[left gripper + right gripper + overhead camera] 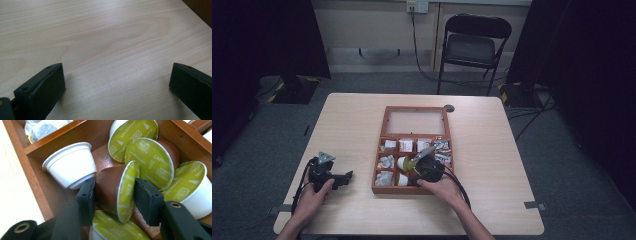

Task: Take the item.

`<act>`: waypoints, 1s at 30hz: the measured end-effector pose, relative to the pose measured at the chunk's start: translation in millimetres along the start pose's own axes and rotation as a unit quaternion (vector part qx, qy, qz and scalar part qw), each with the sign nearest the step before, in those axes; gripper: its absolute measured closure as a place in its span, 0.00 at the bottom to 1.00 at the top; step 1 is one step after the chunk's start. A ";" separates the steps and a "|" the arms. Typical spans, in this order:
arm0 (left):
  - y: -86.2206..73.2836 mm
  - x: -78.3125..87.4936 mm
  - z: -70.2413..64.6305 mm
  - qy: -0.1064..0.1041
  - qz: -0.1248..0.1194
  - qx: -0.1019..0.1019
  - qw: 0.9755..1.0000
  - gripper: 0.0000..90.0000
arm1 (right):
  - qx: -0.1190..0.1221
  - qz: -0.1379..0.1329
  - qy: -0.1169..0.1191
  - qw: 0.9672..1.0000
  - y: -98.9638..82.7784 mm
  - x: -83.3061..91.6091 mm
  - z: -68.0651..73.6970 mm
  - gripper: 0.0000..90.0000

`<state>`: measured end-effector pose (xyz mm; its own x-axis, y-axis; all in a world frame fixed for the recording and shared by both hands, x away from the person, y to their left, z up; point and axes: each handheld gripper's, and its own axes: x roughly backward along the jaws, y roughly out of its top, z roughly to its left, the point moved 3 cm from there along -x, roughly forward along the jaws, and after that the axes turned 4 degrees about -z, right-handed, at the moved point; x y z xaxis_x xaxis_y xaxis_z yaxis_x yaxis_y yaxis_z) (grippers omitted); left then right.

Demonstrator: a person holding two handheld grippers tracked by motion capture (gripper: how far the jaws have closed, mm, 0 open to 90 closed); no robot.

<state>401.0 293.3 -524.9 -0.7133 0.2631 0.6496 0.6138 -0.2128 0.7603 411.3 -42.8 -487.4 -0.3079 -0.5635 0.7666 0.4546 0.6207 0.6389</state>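
A wooden compartment box [376, 170] sits mid-table with its glass lid [416, 121] lying open behind it. In the right gripper view my right gripper [115, 192] is shut on a brown coffee capsule [110, 187] with a green foil lid. One jaw presses its base, the other its lid. It is tipped on its side in a front compartment among other green-lidded capsules [150, 162] and a white capsule [71, 167]. From above, the right gripper [422, 167] is inside the box's front middle. My left gripper [346, 177] rests open on the table left of the box, holding nothing.
Other compartments hold wrapped tea bags [42, 128] and small packets [439, 146]. The left gripper [117, 80] looks along the wooden table [100, 37], with the box's corner [200, 10] at top right. A black folding chair [472, 47] stands beyond the table.
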 end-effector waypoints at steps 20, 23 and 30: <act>0.0 0.0 0.0 0.000 0.000 0.000 1.000 0.00 | 0.000 0.002 0.001 1.000 1.4 -0.8 1.3 0.61; 0.0 0.0 -0.1 0.000 0.000 0.000 1.000 0.00 | -0.007 -0.014 0.010 1.000 2.1 1.3 0.5 0.63; 0.0 0.0 0.0 0.000 0.000 0.000 1.000 0.00 | -0.026 -0.036 0.020 0.999 2.4 7.9 -3.0 0.63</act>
<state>401.0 293.3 -524.9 -0.7131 0.2631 0.6498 0.6140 -0.2128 0.7601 412.4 -47.4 -480.0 -0.3082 -0.6273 0.7152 0.4749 0.5500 0.6870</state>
